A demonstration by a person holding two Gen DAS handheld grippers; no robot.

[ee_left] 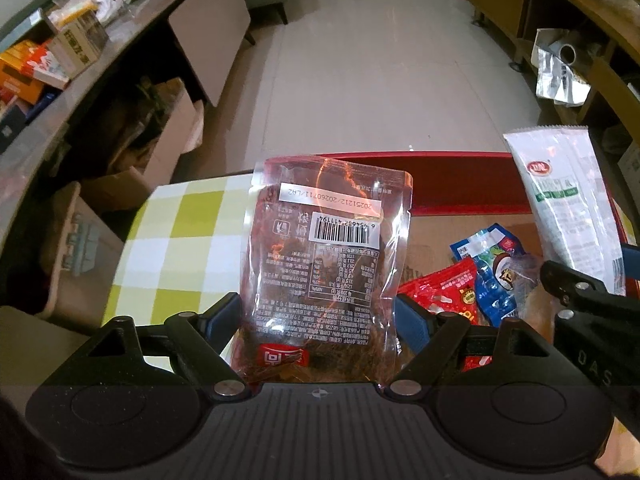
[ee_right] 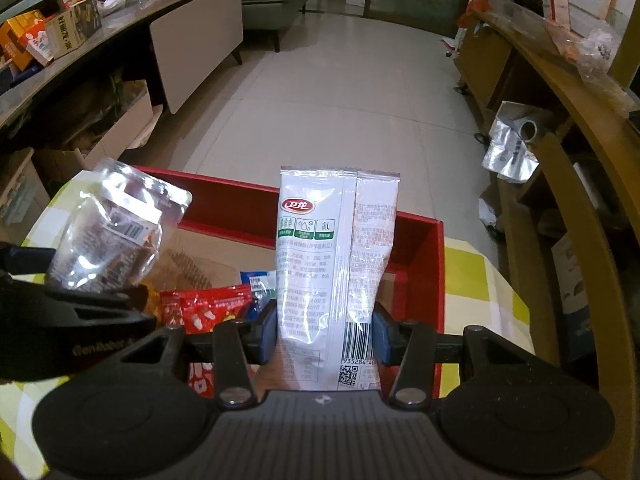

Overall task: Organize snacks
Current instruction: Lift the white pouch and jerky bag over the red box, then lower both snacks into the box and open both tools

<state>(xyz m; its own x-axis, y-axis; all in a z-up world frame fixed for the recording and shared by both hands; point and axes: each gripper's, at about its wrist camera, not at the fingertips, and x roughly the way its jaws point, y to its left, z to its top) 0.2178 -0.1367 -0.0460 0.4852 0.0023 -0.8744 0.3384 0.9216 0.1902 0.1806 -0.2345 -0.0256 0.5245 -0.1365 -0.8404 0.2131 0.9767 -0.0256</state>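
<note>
My left gripper is shut on a clear pouch of dark red snack with a barcode label, held upright above the table's checked cloth and the left end of the red box. My right gripper is shut on a tall white snack packet with a red logo, held upright over the red box. The white packet also shows in the left wrist view, and the clear pouch in the right wrist view. Red packets and a blue packet lie in the box.
The box stands on a yellow-and-white checked cloth. A long counter with cartons runs along the left, with cardboard boxes on the floor below. A wooden shelf unit with a silver bag is on the right. Tiled floor lies ahead.
</note>
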